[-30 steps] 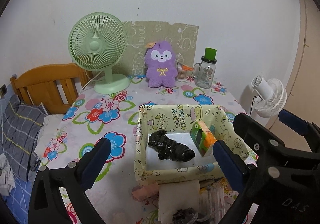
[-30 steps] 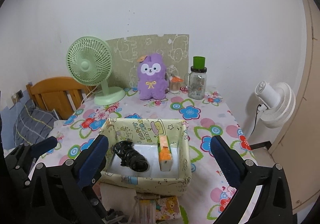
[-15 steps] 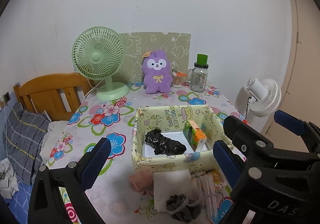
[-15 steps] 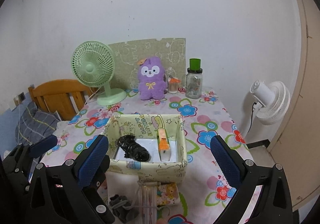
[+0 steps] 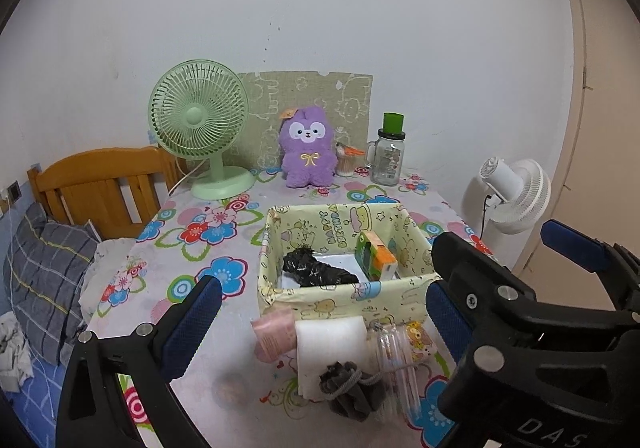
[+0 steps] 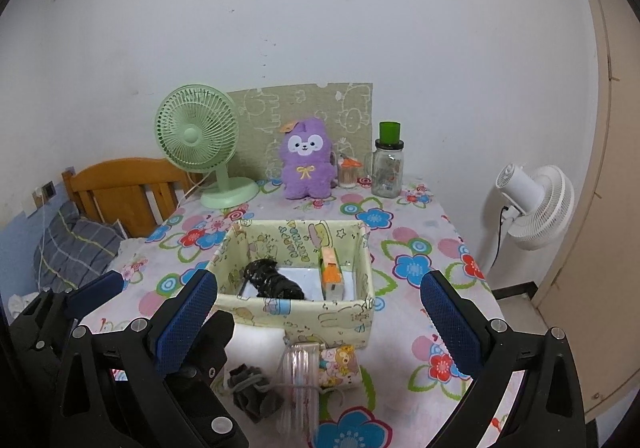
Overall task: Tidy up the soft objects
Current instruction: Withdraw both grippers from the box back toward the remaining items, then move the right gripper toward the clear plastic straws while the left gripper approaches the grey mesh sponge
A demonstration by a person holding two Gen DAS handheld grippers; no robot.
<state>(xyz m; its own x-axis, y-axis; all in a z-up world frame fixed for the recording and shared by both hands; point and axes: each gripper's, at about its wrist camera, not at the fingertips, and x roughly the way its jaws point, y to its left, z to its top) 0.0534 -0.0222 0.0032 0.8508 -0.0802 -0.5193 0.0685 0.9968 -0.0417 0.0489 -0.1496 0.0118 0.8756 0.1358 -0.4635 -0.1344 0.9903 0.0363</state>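
Note:
A yellow cartoon-print box (image 5: 340, 302) (image 6: 296, 314) stands on the floral table and holds a black crumpled bag (image 5: 316, 272) (image 6: 274, 283) and an orange-green carton (image 5: 376, 256) (image 6: 331, 275). In front of it lie a pink roll (image 5: 274, 334), a white folded cloth (image 5: 330, 348) (image 6: 256, 340), a grey knotted cloth (image 5: 352, 394) (image 6: 252, 392), a clear plastic pack (image 5: 394, 360) (image 6: 300, 376) and a cartoon packet (image 6: 338, 366). My left gripper (image 5: 320, 320) and right gripper (image 6: 316, 316) are both open and empty, held back above the near table edge.
A green desk fan (image 5: 200, 127), a purple plush (image 5: 307, 153), a small cup (image 5: 348, 163) and a glass jar with green lid (image 5: 388, 155) stand at the back. A wooden bed headboard (image 5: 100, 187) is left; a white floor fan (image 5: 516, 193) is right.
Both grippers have pulled back and up from the box, so the loose soft items in front of it have come into view. Both stayed open.

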